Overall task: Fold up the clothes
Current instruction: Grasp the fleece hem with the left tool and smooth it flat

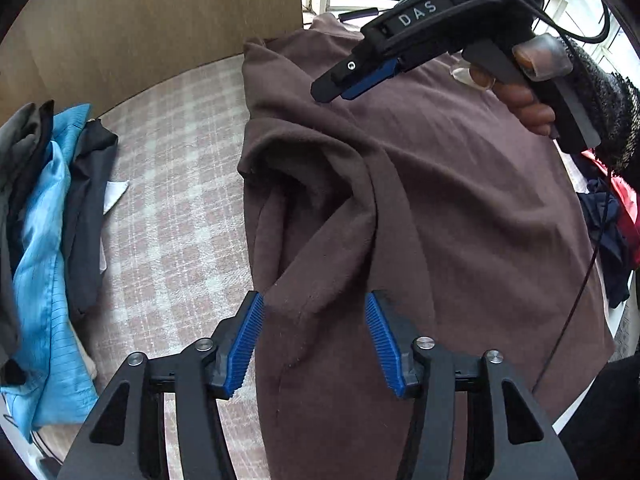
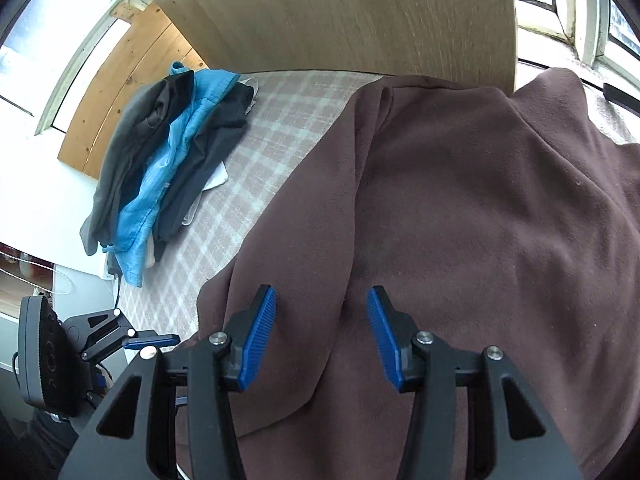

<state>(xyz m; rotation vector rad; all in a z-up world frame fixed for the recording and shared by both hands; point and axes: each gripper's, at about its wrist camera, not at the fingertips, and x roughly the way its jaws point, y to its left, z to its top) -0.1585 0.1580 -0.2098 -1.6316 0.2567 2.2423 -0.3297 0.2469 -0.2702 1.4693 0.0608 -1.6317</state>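
A brown fleece garment [image 1: 420, 184] lies spread on a checked cloth-covered table [image 1: 172, 184], with a rumpled fold near its left edge. It also fills the right wrist view [image 2: 480, 208]. My left gripper [image 1: 314, 304] is open just above that fold, its blue pads on either side of a ridge of fabric. My right gripper [image 2: 320, 300] is open and empty above the garment's left part. It also shows in the left wrist view [image 1: 340, 88], held in a hand over the far end of the garment.
A pile of clothes, grey, blue and black [image 1: 48, 240], lies at the table's left end; it also shows in the right wrist view [image 2: 160, 168]. A wooden panel [image 2: 340, 16] stands behind the table. Red and navy clothes [image 1: 612, 216] lie at the right edge.
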